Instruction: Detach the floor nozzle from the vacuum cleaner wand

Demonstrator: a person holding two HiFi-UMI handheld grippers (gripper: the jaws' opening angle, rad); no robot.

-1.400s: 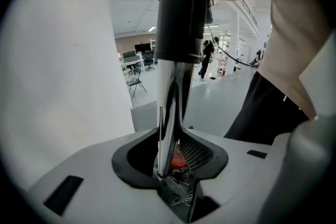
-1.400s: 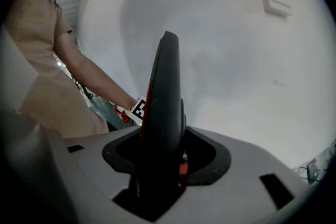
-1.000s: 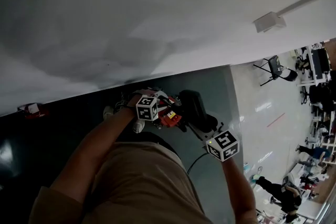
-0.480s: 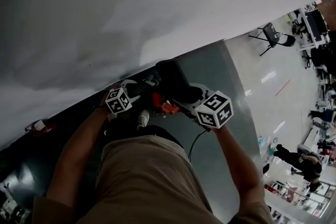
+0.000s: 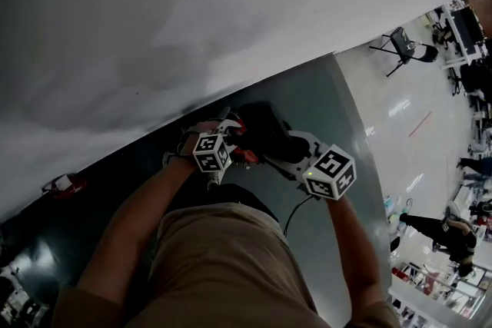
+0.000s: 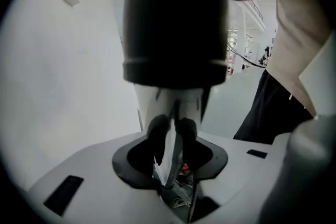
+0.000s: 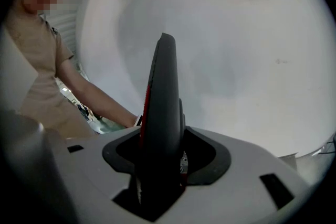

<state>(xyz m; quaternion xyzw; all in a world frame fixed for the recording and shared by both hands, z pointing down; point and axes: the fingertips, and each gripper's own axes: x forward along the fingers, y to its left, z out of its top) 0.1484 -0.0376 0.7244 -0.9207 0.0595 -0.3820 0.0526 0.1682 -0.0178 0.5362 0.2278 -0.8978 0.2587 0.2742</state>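
While I look down from overhead, the vacuum cleaner (image 5: 265, 133) sits near the white wall (image 5: 154, 11), my left gripper (image 6: 173, 131) at its eight o'clock, my right gripper (image 7: 160, 162) at four. My left gripper is clenched on nothing, a black tube (image 6: 176, 18) at twelve o'clock of it. My right gripper grasps a black, red-edged vacuum part (image 7: 161, 92).

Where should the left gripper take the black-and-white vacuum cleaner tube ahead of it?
Probably the narrower white section just below the wide black collar, approached straight on with jaws opened to straddle it; the collar looks too broad for them.
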